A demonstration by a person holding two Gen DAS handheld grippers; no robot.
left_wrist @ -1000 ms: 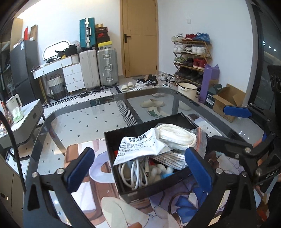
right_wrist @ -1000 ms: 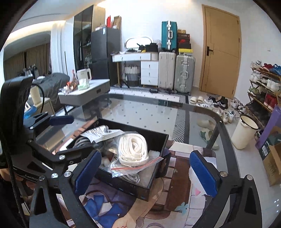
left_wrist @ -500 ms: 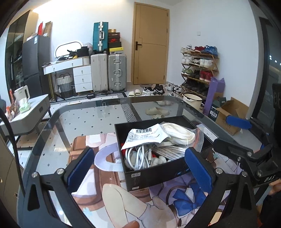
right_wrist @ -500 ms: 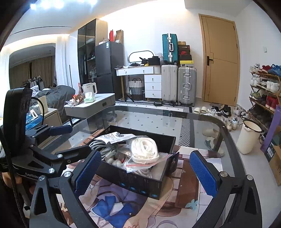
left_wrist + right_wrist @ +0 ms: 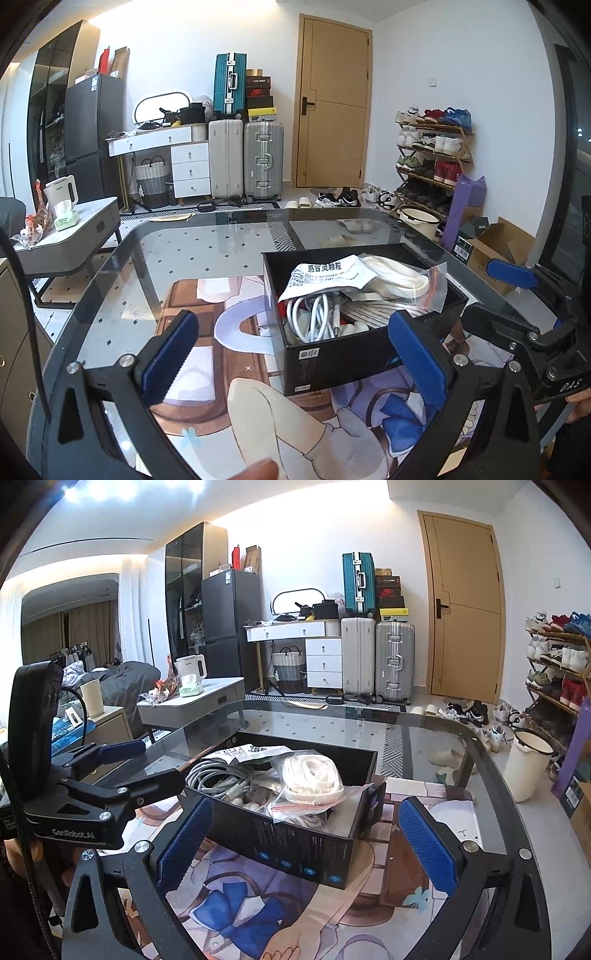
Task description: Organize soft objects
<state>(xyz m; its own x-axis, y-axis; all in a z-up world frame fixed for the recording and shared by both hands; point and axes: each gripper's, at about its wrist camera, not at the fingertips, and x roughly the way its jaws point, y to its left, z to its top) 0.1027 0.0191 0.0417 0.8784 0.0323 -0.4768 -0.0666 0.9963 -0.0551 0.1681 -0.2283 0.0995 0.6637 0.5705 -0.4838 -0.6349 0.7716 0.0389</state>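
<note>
On the glass table: your black box, both tools held off it.
Left wrist view: your left gripper (image 5: 295,354) gapes wide, holding nothing; the black box (image 5: 343,354) sits on the printed mat (image 5: 207,332) between and beyond its fingers, filled with white cables (image 5: 314,319), a printed white packet (image 5: 325,275) and a clear bag of coiled white cord (image 5: 399,277). Box looks farther off than a second ago. Right wrist view: your right gripper (image 5: 306,843) also spread wide, empty; same box (image 5: 295,843) near its left finger, bagged cord (image 5: 314,775) heaped at the near end, grey cables (image 5: 218,775) behind. View has tipped up toward the room.
</note>
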